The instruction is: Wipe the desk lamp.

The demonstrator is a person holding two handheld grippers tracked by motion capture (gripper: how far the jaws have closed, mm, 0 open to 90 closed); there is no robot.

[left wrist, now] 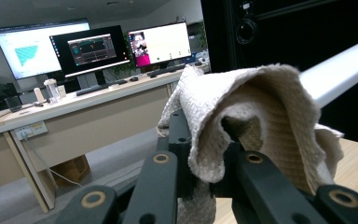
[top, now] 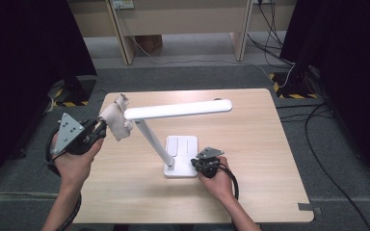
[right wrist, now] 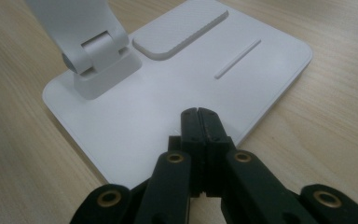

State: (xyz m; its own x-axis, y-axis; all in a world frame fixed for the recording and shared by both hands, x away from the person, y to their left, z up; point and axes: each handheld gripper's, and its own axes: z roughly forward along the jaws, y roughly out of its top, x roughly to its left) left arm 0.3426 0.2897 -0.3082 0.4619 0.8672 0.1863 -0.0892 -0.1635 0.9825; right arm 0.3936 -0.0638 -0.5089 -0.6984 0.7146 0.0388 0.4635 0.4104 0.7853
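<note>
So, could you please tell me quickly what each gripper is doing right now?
Left gripper: shut on the cloth.
Right gripper: shut, empty, tips resting on the lamp base.

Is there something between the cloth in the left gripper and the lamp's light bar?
Nothing visible. The left gripper holds the cloth right at the near end of the light bar, with only air between them. The right gripper rests shut on the lamp base.

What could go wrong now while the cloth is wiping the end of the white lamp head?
1. The left gripper pinches only part of the cloth; the loose folds might slip out or snag on the lamp head.
2. The right gripper, jaws shut, rests on one edge of the lamp base. A hard push on the long head could probably tip or swivel the lamp.
</note>
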